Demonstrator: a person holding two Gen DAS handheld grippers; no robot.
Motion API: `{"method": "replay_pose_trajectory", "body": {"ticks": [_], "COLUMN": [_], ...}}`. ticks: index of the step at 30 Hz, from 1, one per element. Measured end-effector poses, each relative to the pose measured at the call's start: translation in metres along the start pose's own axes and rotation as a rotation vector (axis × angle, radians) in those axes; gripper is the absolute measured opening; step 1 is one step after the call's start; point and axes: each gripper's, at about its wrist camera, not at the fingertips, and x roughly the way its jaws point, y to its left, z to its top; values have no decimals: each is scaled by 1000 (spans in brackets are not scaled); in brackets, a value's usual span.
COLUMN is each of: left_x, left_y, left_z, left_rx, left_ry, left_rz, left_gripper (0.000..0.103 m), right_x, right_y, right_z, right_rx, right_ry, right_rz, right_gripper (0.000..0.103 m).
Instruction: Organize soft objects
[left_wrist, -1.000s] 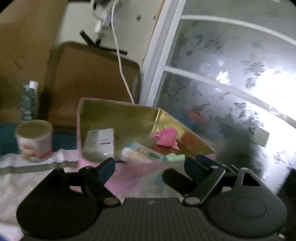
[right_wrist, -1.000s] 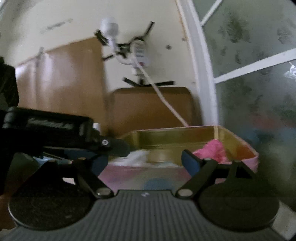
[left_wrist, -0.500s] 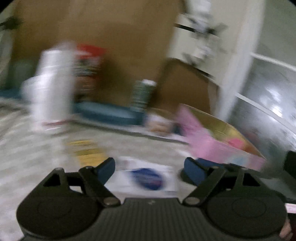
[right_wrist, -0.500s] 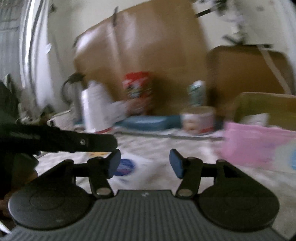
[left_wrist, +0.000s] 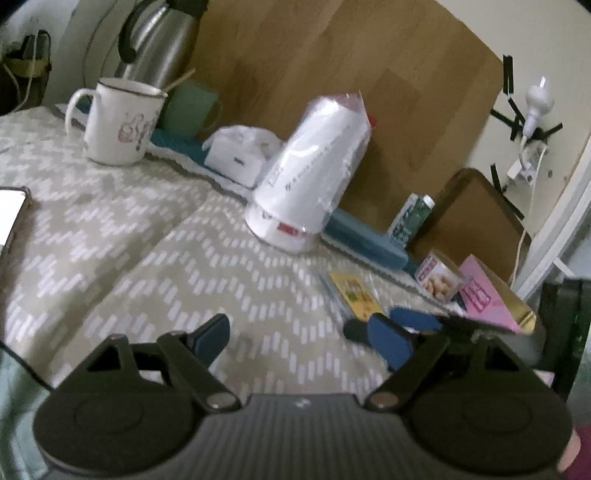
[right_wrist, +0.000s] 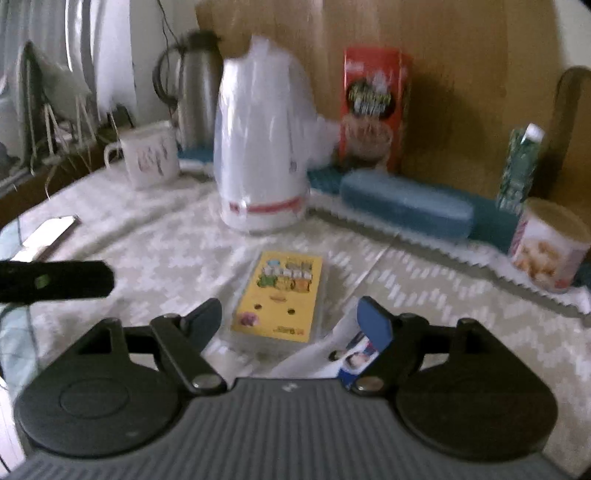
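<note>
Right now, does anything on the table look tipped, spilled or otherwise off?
Nothing spilled. The wrapped white roll leans in the left view, perhaps only lens distortion. The yellow pack lies flat, and a white packet sits loose by the right gripper, whose jaws are opening with nothing gripped.

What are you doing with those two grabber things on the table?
A person holds a grabber in each hand and is tidying soft things. The right gripper is empty, its jaws opening, and it points at a yellow pack lying flat on the tablecloth. The left gripper is open and empty too, over bare cloth. The pink box sits off to the right edge.
</note>
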Motion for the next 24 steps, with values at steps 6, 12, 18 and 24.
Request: {"method": "replay_pose_trajectory", "body": {"ticks": [6,12,18,24], "left_x": [1,3,6,4], "left_y": [0,-7,-35,-73], "left_z": [-5,-10,-18,-19], "left_rx": [-26,-50,11,47], "left_ry": [32,84,114,139], "left_rz": [-53,-116,-107,-236], "left_gripper": [94,94,76,77], "right_x": [-13,-40,-61,-94], "right_y": [24,58,59,37], "right_z": [-11,-34,-44,-52], "right_rx": [-96,-241,-236,-206], "right_ry": [-5,-31,-77,-174], "right_rz": [64,148,162,104], "right_gripper": [62,62,62,62]}}
